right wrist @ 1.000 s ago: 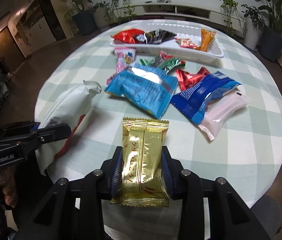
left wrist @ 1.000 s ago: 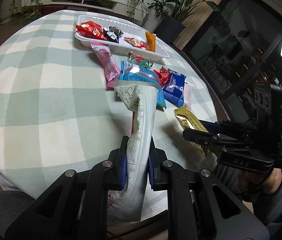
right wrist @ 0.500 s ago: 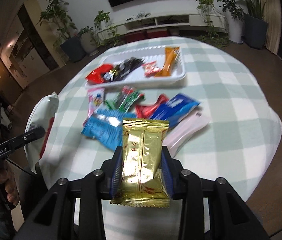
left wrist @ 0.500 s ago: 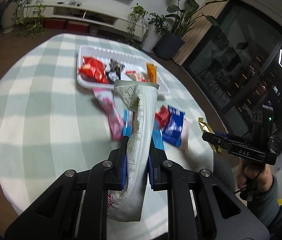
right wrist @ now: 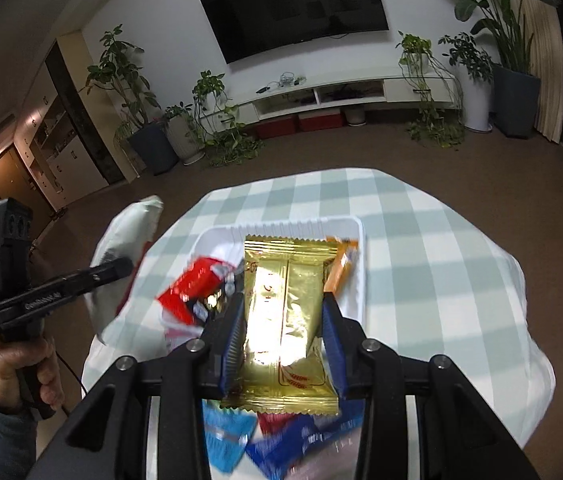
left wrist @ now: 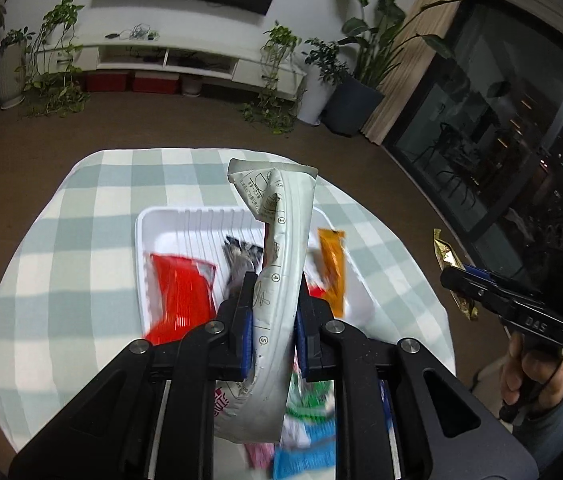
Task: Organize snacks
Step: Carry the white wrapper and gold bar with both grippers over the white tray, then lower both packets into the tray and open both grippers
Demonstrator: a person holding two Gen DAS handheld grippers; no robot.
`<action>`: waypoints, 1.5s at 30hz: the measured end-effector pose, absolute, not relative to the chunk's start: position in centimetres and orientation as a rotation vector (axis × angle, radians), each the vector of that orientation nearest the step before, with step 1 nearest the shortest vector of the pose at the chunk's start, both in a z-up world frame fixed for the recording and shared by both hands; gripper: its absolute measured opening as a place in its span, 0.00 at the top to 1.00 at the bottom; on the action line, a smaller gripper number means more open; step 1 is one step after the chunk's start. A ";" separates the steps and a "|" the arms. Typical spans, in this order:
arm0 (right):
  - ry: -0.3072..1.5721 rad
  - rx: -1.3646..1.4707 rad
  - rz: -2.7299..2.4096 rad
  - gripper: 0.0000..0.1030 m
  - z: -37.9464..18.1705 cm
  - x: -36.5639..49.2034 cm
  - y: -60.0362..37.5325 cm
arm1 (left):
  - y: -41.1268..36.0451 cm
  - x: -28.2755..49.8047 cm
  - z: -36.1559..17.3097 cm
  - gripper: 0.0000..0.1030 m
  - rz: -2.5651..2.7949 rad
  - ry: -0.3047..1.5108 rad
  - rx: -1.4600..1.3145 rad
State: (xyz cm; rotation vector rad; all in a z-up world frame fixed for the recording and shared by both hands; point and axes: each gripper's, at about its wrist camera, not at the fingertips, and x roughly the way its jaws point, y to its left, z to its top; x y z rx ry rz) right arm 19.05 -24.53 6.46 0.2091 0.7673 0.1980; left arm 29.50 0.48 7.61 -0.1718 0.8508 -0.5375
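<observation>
Left gripper: clenched on a white pouch, held up over the tray.
Right gripper: grasped a gold packet above the tray's near side.
Tray: held a red bag, a dark packet, an orange stick; its far-left part lay bare.
Table: loose snacks lay blurred below the grippers; checked cloth was free at the right.
Views: only the right one showed the left hand.
</observation>
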 end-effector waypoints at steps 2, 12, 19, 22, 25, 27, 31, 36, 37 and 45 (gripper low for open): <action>0.777 0.210 0.206 0.62 6.3 21.5 -24.2 | -0.3 31.6 6.9 0.86 -0.519 0.867 -0.161; 0.909 0.194 0.177 0.62 0.3 29.7 -22.1 | -2.4 37.4 1.1 0.86 -0.479 0.942 -0.178; 0.962 0.156 0.142 0.62 -2.9 32.0 -21.0 | -2.8 38.6 -2.7 0.85 -0.456 0.992 -0.160; 0.984 0.149 0.131 0.62 -4.1 32.6 -20.8 | -2.9 39.1 -3.6 0.84 -0.445 1.000 -0.154; 0.991 0.127 0.122 0.62 -4.8 32.9 -20.5 | -2.7 39.5 -4.1 0.82 -0.431 1.002 -0.166; 0.994 0.112 0.119 0.62 -5.2 33.1 -20.3 | -2.7 39.5 -4.3 0.80 -0.421 1.011 -0.164; 1.014 0.097 0.109 0.62 -6.1 33.5 -20.2 | -2.5 39.3 -4.8 0.78 -0.417 1.016 -0.165; 1.011 0.075 0.102 0.62 -6.5 33.6 -20.0 | -2.6 39.2 -4.6 0.78 -0.407 1.012 -0.148; 1.011 0.075 0.102 0.62 -6.6 33.6 -20.0 | -2.7 39.1 -4.5 0.78 -0.406 1.010 -0.145; 1.016 0.039 0.115 0.53 -6.8 33.4 -19.2 | -3.0 37.7 -3.2 0.48 -0.400 0.966 -0.105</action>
